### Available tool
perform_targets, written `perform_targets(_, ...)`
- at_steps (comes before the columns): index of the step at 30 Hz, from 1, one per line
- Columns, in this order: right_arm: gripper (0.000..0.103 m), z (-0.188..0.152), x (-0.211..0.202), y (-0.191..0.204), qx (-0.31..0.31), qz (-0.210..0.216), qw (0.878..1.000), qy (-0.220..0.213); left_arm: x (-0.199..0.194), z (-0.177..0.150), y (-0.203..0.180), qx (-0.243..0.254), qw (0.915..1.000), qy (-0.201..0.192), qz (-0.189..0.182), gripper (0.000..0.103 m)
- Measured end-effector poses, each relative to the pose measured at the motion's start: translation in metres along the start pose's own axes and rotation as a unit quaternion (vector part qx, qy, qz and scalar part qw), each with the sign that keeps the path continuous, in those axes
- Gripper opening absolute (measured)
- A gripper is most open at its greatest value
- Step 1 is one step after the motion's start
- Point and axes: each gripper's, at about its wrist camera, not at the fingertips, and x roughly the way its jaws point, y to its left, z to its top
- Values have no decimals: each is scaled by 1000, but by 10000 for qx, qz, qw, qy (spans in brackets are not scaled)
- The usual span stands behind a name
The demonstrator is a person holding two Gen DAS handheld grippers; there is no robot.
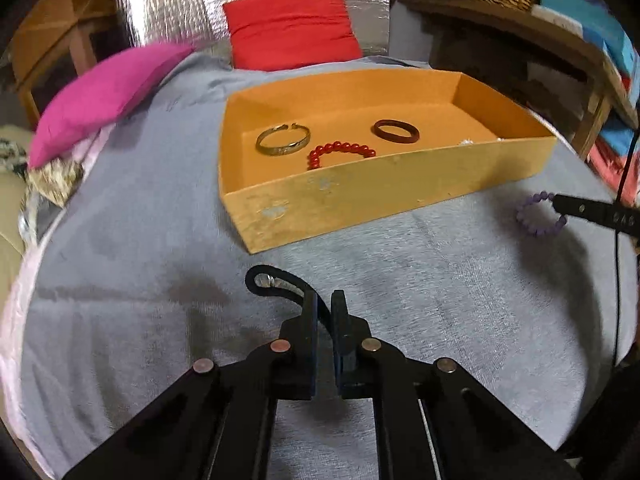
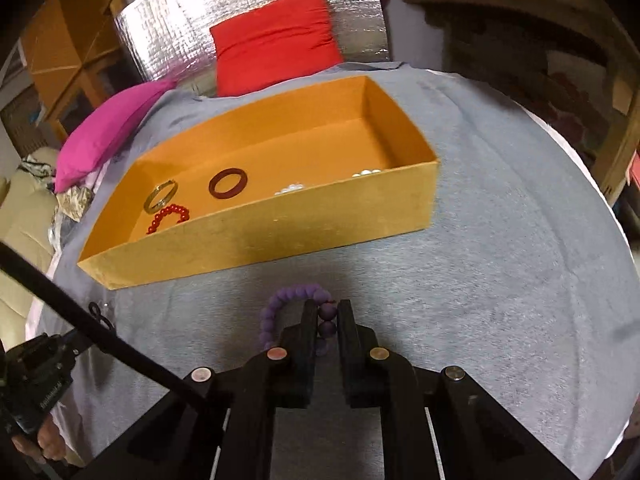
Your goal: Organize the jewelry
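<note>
Grey cloth (image 2: 480, 280) — orange tray (image 2: 280, 236).

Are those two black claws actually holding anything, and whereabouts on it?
Left gripper pinches one end of a black cord loop; right gripper clamps beads on one side of the purple bead bracelet.

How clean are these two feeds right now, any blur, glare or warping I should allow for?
Left wrist view: pink cushion and edges smeared by motion blur; orange box bowed by the fisheye; jewelry inside sharp. Right wrist view: crisper overall, purple bead bracelet clear in the right gripper; silver foil panel glares; the corners fall dark.
</note>
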Motion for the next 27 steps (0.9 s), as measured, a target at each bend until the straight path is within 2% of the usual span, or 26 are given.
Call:
perform_targets(14,11,-3,-4,-1,67,198,9998,37,-7,0,-14,319,9983,-136,473,7)
perform_targets(27,11,-2,-1,17,-1,303,9995,5,-15,-3,1,231,9976,-214,610,7)
